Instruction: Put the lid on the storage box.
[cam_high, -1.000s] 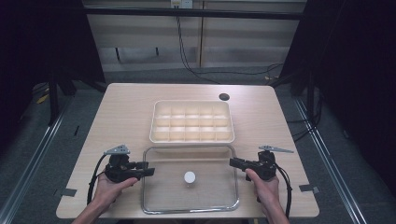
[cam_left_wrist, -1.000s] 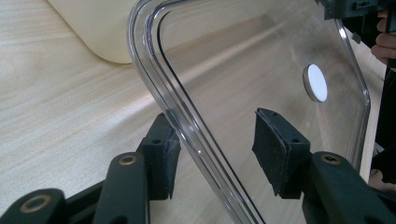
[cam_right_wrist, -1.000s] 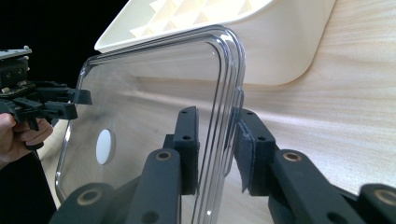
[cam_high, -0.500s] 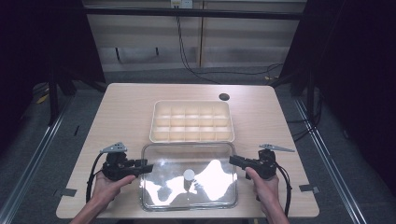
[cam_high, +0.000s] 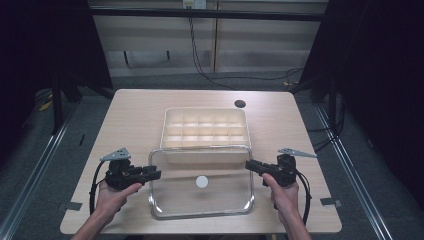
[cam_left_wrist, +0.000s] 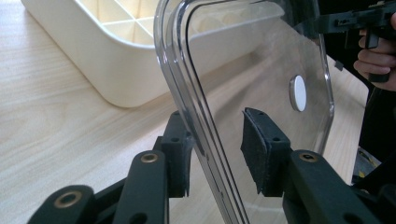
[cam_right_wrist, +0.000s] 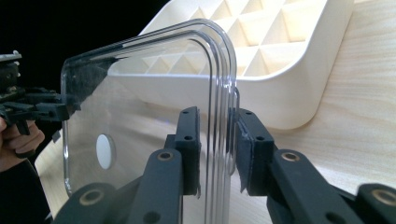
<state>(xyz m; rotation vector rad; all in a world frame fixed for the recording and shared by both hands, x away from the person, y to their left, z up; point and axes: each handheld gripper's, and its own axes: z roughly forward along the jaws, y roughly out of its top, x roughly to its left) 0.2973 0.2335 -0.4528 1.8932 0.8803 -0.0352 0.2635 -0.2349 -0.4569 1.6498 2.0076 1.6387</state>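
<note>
Right claw (cam_right_wrist: 215, 154) clamped on clear lid's (cam_high: 200, 200) edge, left claw (cam_left_wrist: 212, 151) closing, lid rim between, one pad apart.

A light wooden table (cam_high: 130, 120) stands on a grey floor, with a dark round hole (cam_high: 240, 104) near its far right. A cream plastic tray with a grid of small compartments (cam_high: 205, 128) sits at the middle of the table. In front of it, a clear rectangular plastic lid with rounded corners (cam_high: 200, 210) has its far edge overlapping the tray's near wall, and a small white round disc (cam_high: 201, 181) shows at its middle. The left black two-jaw gripper (cam_high: 154, 174), held in a person's hand, meets the lid's left edge, its jaws having just been closing. The right black two-jaw gripper (cam_high: 249, 165) meets the lid's right edge. Black cables trail from both.
</note>
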